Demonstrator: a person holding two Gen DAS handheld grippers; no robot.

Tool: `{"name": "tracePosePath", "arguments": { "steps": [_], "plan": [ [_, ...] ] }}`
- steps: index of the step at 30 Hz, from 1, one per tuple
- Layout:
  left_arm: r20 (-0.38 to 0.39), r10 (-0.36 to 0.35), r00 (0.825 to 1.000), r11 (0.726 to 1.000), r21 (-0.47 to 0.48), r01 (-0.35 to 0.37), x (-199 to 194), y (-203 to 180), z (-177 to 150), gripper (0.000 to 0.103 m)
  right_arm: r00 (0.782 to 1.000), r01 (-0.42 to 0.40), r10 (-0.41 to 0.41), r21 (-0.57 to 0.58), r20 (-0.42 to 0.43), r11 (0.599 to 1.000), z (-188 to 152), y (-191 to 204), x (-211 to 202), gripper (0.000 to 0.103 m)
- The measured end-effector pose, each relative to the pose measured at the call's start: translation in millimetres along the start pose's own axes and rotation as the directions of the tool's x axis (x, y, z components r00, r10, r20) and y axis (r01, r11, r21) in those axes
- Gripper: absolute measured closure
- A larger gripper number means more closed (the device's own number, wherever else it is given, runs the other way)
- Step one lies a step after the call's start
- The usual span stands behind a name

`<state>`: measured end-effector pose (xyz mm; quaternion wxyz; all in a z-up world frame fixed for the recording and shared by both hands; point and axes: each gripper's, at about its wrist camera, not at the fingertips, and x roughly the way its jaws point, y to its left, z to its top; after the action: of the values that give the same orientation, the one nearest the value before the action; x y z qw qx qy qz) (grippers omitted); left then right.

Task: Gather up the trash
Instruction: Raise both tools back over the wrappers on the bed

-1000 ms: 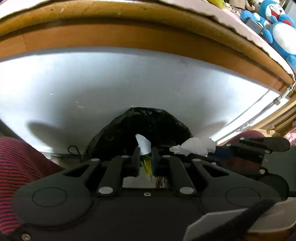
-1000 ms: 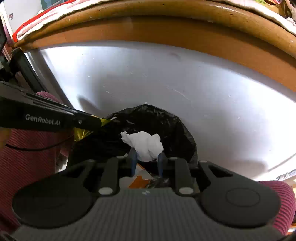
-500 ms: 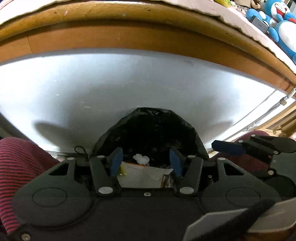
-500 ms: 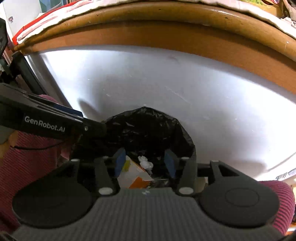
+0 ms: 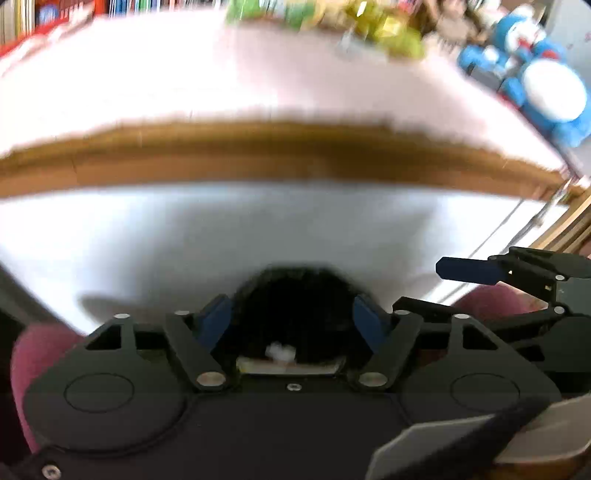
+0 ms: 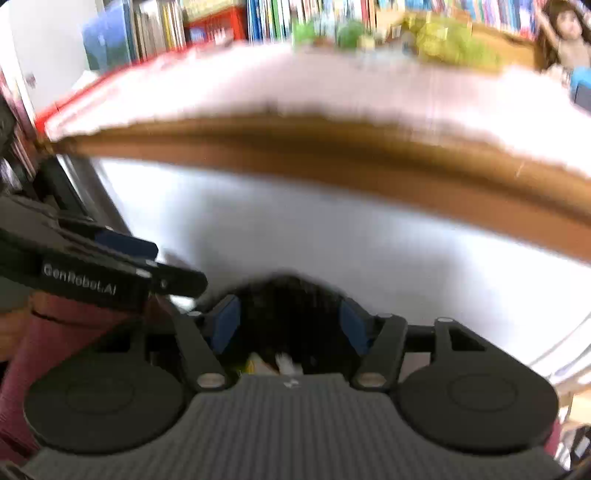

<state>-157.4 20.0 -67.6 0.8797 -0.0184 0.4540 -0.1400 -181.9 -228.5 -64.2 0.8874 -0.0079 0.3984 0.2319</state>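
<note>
While both views are blurred, the left tool [image 5: 291, 321] and right tool [image 6: 290, 323] are seen w/ jaws apart, having just been opening, nothing clamped between them. Both are held above the black bag [image 5: 299, 295]. White tissue [image 5: 280, 350] and other trash are seen lying inside it, below the counter [image 5: 258, 155] edge.

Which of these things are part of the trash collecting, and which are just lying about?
Part of the job:
- black trash bag
- white tissue lying in it
- left gripper, fingers apart, nothing between them
- right gripper, likewise

Just lying about:
- blue plush toys
- books
- table
</note>
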Motion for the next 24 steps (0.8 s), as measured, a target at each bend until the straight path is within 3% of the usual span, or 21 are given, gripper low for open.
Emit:
{"name": "tracePosePath", "arguments": {
  "steps": [3,7,12,16,19,22,24],
  "plan": [
    [0.097,-0.023,0.995,0.999,0.037,0.019,-26,-3,15,0.024,0.996,-0.006,0.008,-0.026,0.084,1.000,18,-3,-22,0.025],
    [0.214,-0.049,0.976,0.997,0.074,0.034,-55,-5,36,0.020,0.984,0.018,-0.009,-0.050,0.176,0.999,41,-11,-44,0.023],
    [0.286,-0.048,0.957,0.997,0.065,0.031,-63,-6,70,0.019,0.961,0.104,-0.092,-0.033,0.259,0.994,67,-21,-54,0.022],
    [0.320,-0.048,0.946,0.998,0.058,0.031,-55,-6,100,0.018,0.936,0.203,-0.189,-0.017,0.297,0.979,94,-34,-49,0.019],
    [0.345,-0.067,0.936,0.996,0.077,0.043,-40,-13,120,0.016,0.925,0.213,-0.212,0.030,0.317,0.977,118,-59,-42,0.012],
    [0.341,-0.077,0.937,0.995,0.079,0.054,-18,-25,144,0.015,0.927,0.201,-0.210,0.060,0.311,0.978,146,-90,-30,0.000],
    [0.332,-0.100,0.938,0.995,0.060,0.085,1,-29,160,0.015,0.933,0.182,-0.193,0.067,0.302,0.981,165,-110,-17,0.000]
  ]
}}
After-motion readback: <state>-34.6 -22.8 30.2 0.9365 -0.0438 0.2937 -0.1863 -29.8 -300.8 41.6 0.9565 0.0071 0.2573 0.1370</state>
